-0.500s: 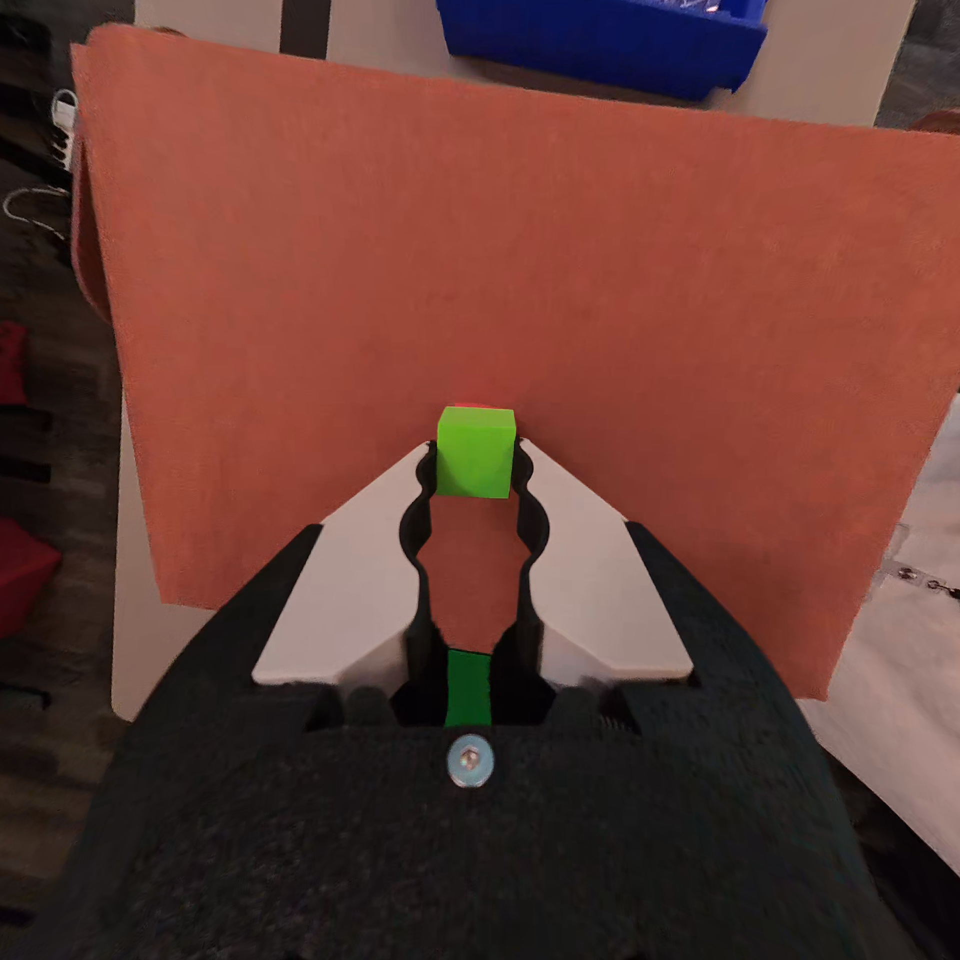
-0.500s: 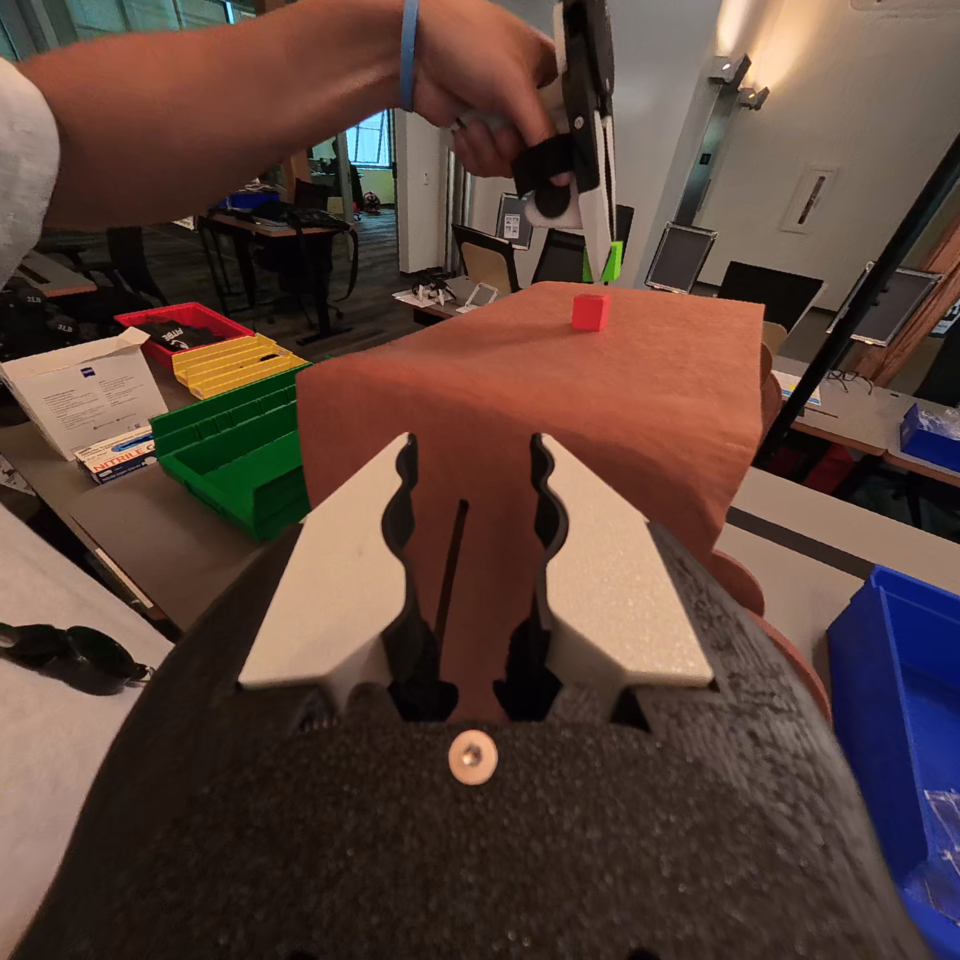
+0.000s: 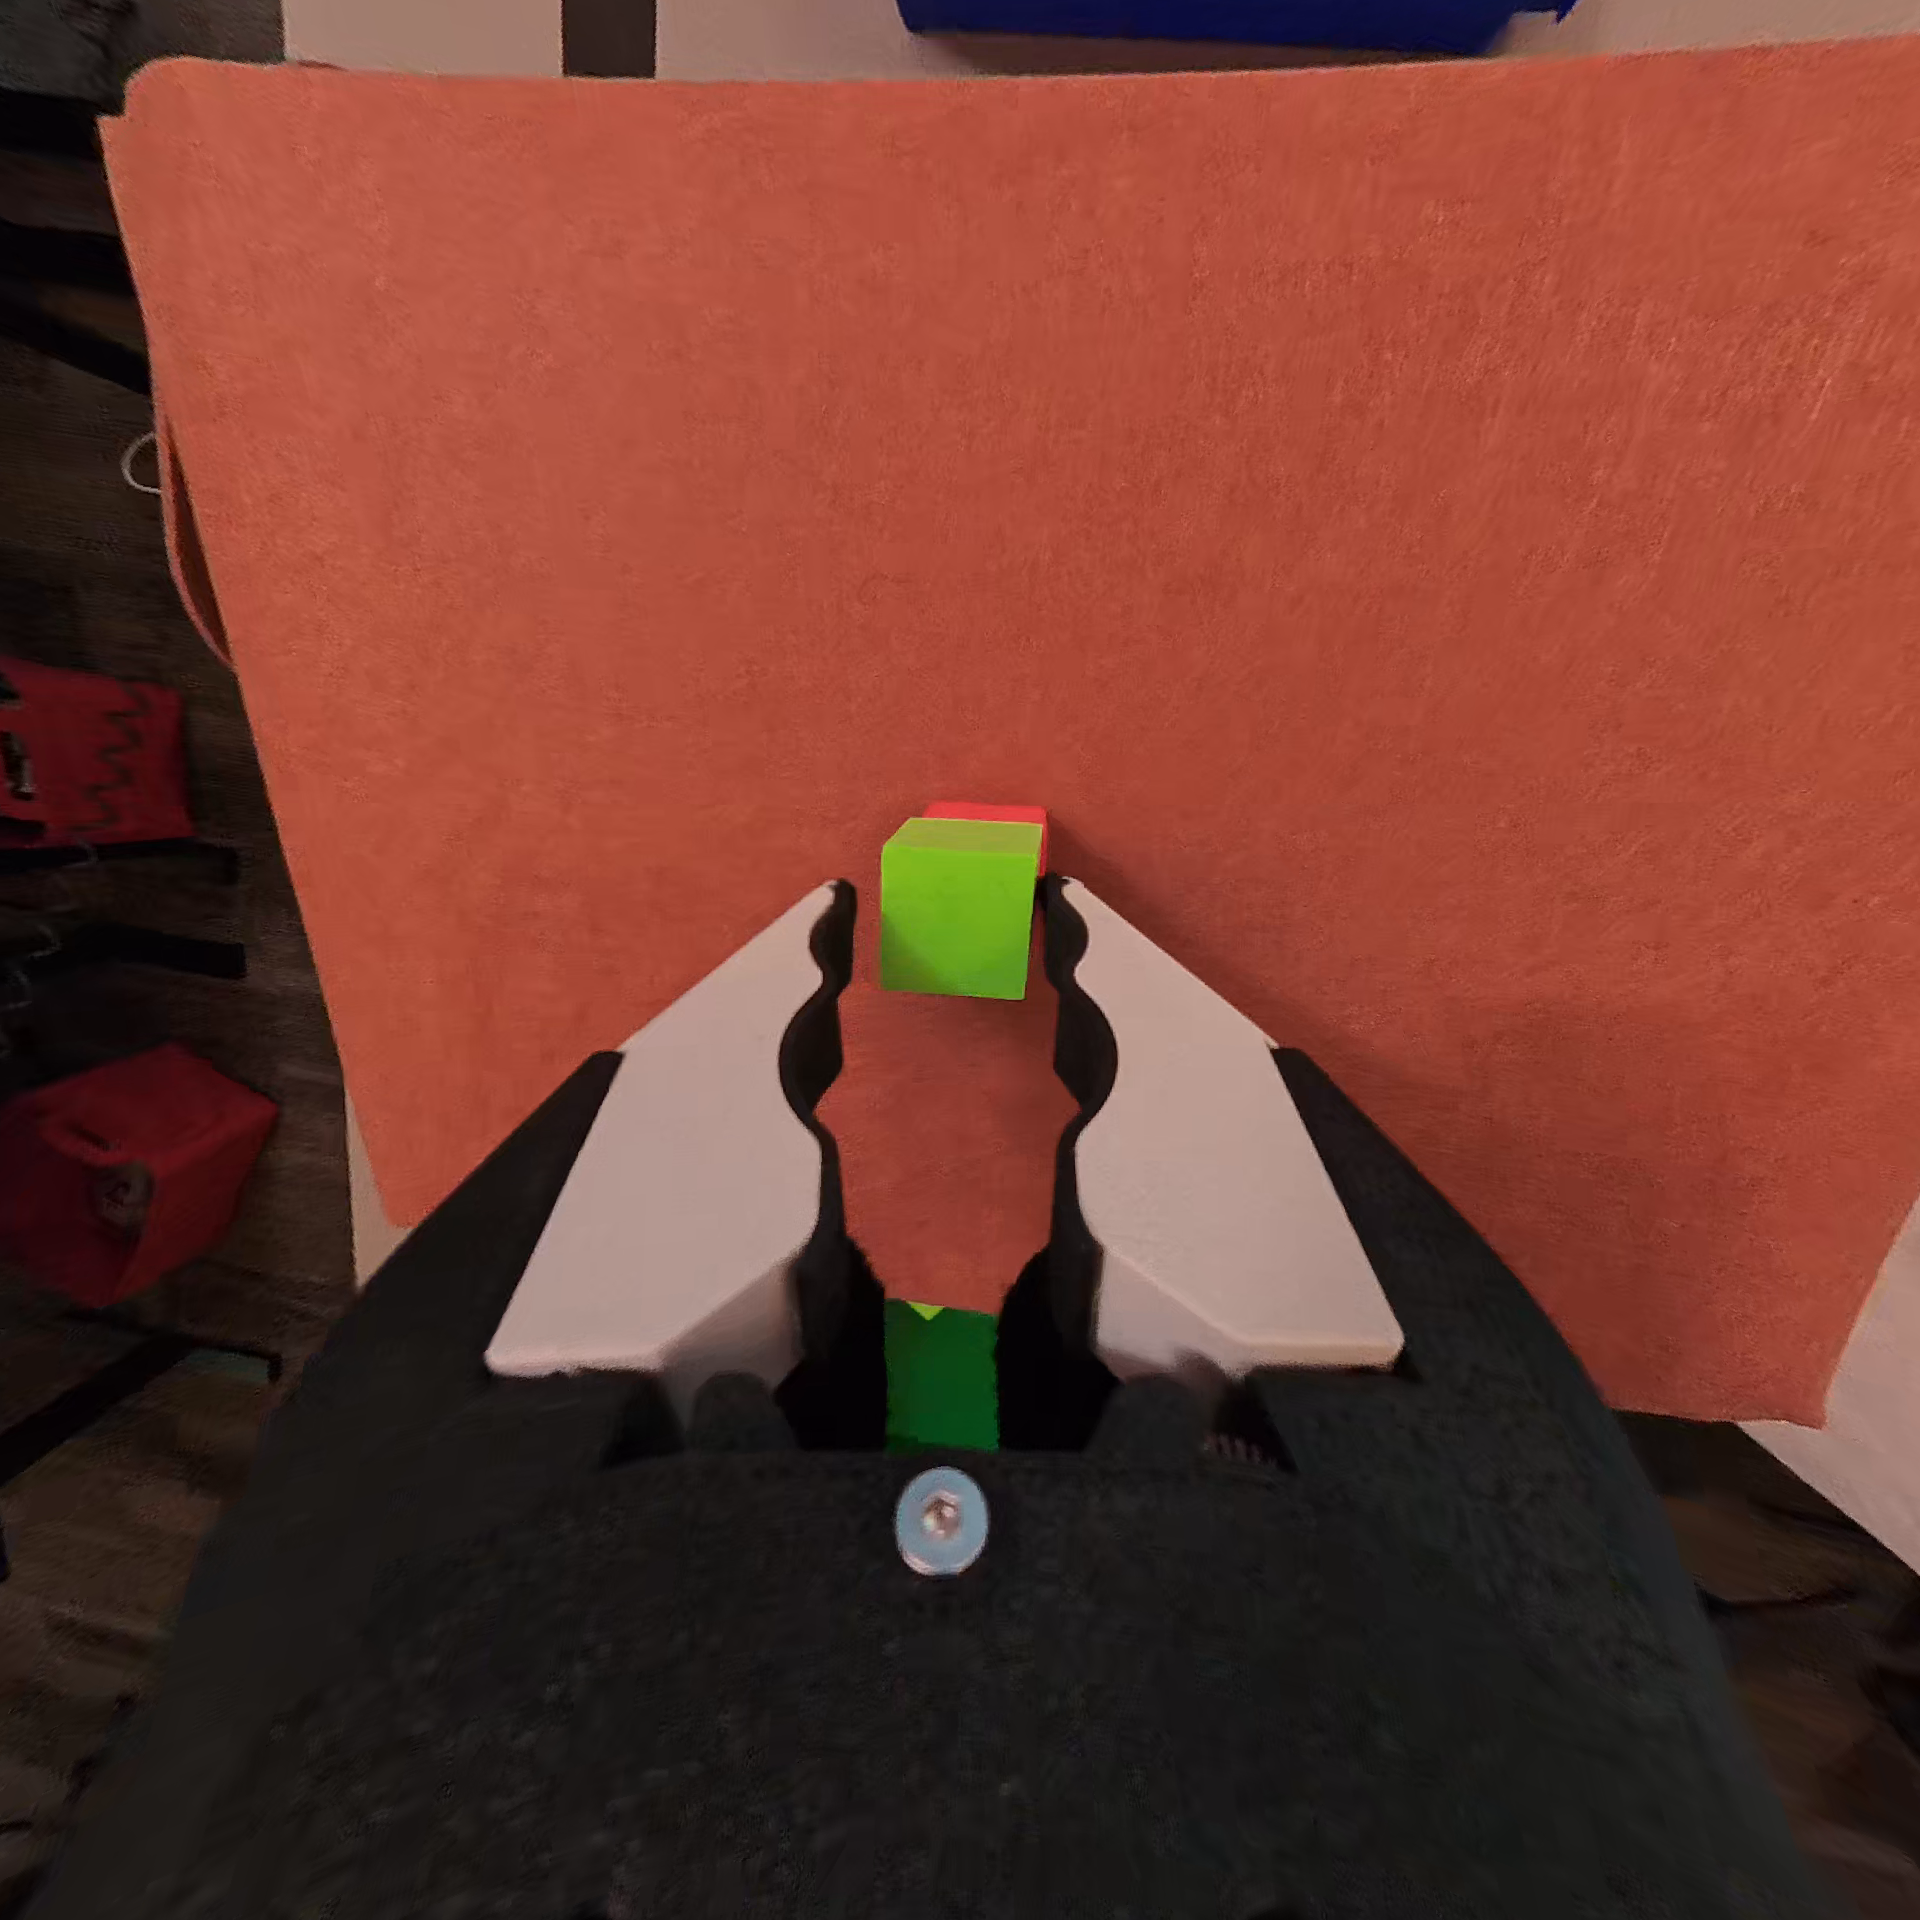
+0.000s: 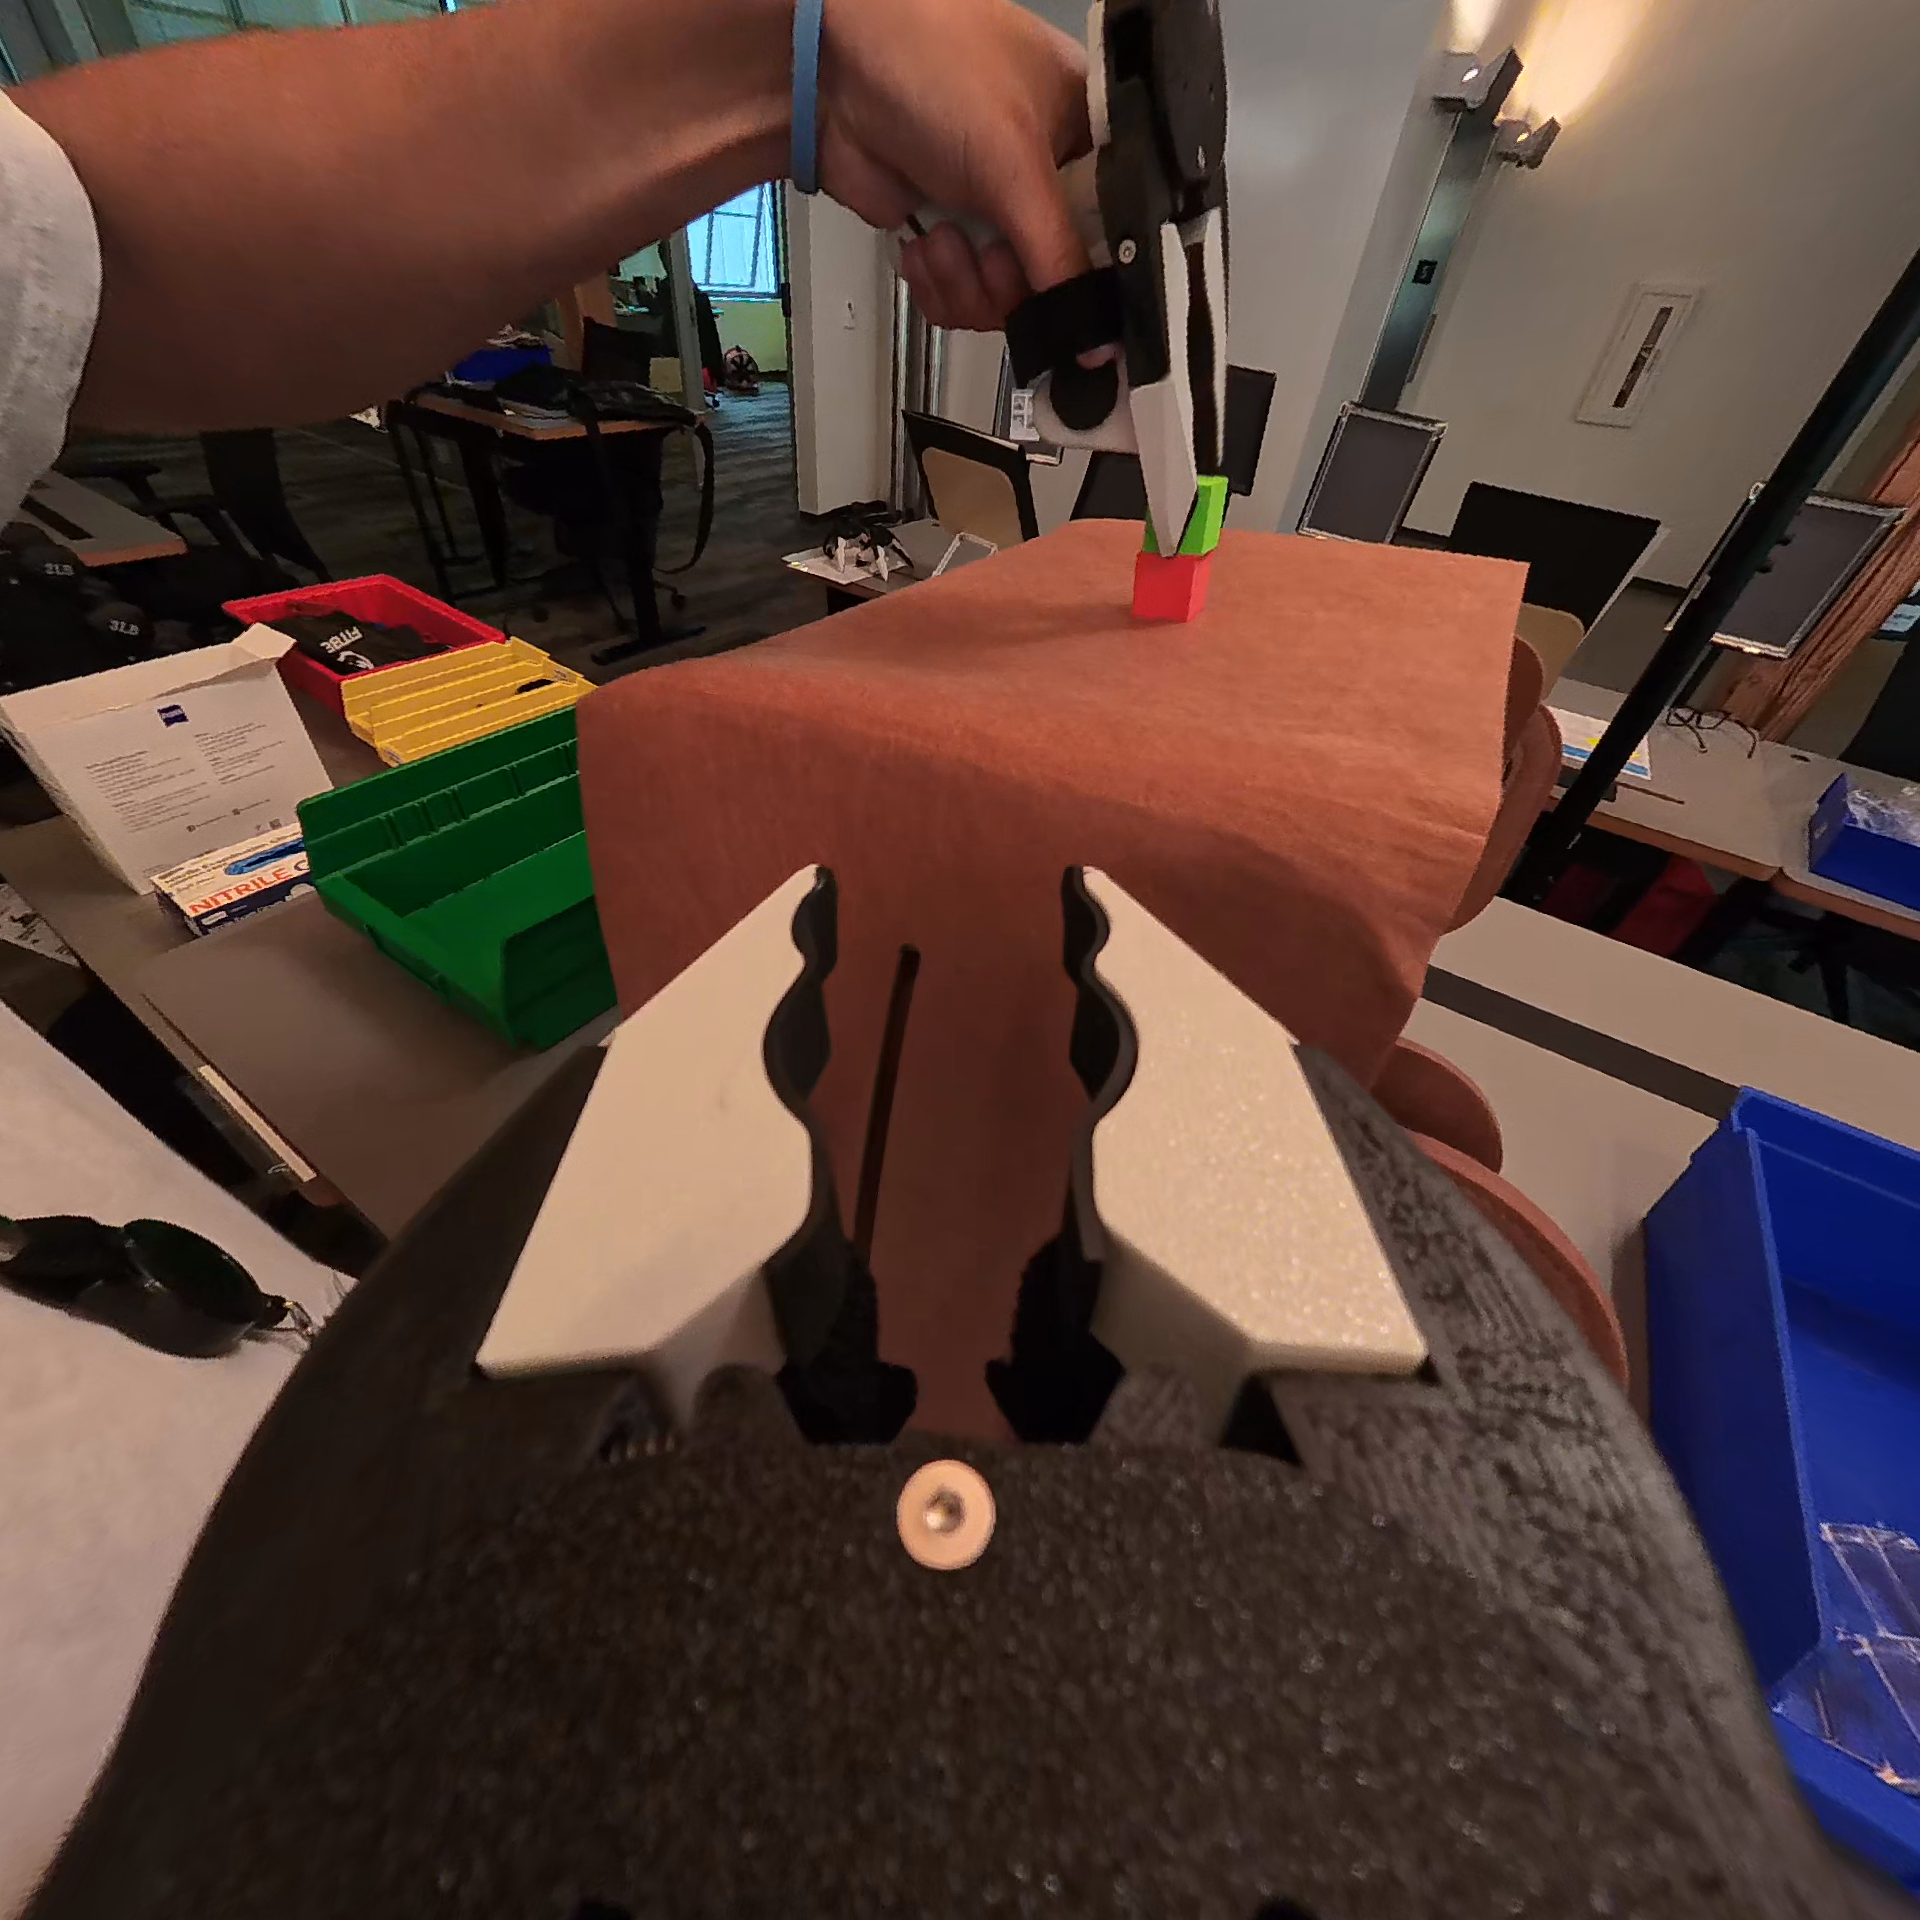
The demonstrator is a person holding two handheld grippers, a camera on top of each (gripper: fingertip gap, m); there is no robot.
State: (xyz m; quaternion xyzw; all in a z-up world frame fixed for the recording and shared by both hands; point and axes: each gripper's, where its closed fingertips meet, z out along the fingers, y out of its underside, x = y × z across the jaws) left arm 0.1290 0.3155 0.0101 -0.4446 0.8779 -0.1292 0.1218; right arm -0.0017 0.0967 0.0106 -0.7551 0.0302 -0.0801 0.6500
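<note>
The left tongs (image 3: 951, 894) have come down and parted slightly around the green cube (image 3: 956, 920), which now sits on the red cube (image 4: 1172, 584) on the rust cloth (image 3: 1351, 520). The right tongs (image 4: 948, 883) hang open and empty, near the cloth's front edge.

A green bin (image 4: 457, 894) sits beside the cloth-covered stand, with a yellow bin (image 4: 457, 698) and a red bin (image 4: 353, 634) behind it. A white box (image 4: 156, 758) lies left of them. A blue bin (image 4: 1797, 1351) stands at the right.
</note>
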